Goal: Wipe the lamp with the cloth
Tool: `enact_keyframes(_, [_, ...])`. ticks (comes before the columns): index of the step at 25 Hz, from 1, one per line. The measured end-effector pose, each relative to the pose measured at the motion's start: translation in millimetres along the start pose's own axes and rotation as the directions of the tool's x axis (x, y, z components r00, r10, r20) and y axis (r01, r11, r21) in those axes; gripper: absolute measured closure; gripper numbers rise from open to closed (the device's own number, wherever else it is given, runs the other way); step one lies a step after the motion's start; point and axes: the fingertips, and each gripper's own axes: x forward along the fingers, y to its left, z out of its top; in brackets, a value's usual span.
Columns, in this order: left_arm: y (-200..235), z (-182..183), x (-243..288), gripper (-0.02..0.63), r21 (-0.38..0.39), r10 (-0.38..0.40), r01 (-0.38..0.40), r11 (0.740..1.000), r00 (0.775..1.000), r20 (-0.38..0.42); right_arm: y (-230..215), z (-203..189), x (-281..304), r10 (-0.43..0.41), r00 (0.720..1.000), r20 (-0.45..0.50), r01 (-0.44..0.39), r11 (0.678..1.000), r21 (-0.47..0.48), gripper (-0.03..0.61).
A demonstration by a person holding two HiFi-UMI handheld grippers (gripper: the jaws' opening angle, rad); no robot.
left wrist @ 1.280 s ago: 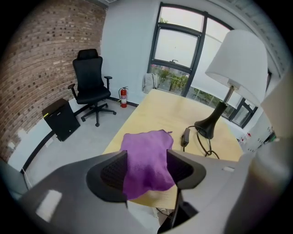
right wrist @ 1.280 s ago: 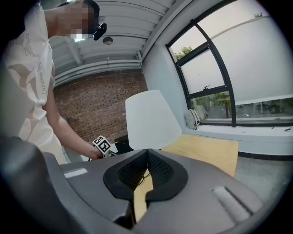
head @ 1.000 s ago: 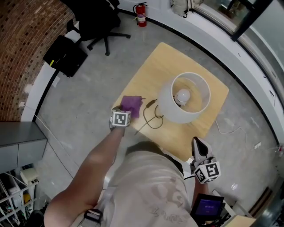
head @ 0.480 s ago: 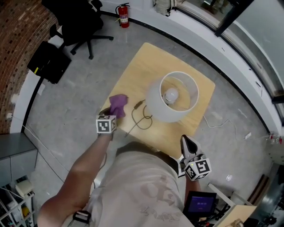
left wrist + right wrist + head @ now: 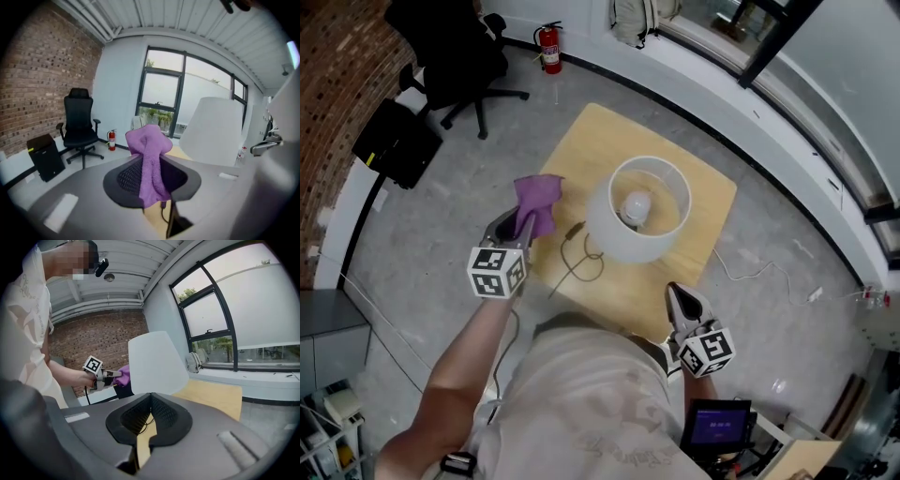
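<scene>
My left gripper has just pinched shut on the purple cloth, held up near the lamp on the wooden table. My right gripper is closed, holding nothing. I should rub the lamp softly so it won't tip.

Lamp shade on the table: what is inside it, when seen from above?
Through the open top of the lamp shade, the head view shows a white bulb inside. The shade's wall covers whatever holds the bulb and stands below it, so that part cannot be seen.
</scene>
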Motion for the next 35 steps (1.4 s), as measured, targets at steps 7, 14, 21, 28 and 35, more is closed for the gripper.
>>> enact_keyframes(7, [-60.5,118.4,-32.6,0.522,0.096,-0.070,0.050,0.994,0.975,0.212,-27.4,3.9,-22.5,0.025,0.999,0.038,-0.026,1.000,0.015,0.565])
enact_keyframes(14, [-131.2,193.5,-50.4,0.522,0.249,-0.167,0.097,0.964,0.946,0.277,-56.0,0.5,-43.7,0.045,0.996,0.083,-0.048,0.998,0.038,0.565])
enact_keyframes(21, [-178.8,204.5,-36.7,0.522,0.417,-0.175,0.097,0.904,0.973,0.152,-79.0,-6.1,-61.0,0.059,0.991,0.118,-0.068,0.995,0.072,0.565])
enact_keyframes(28, [-186.6,195.8,-40.8,0.522,0.368,-0.109,0.038,0.929,0.979,0.173,-92.0,-15.7,-74.7,0.064,0.989,0.131,-0.075,0.993,0.086,0.565])
enact_keyframes(35, [-137.9,169.4,-66.6,0.522,0.206,0.077,-0.128,0.970,0.968,0.237,-90.7,-14.3,-85.6,0.071,0.991,0.111,-0.078,0.995,0.055,0.565])
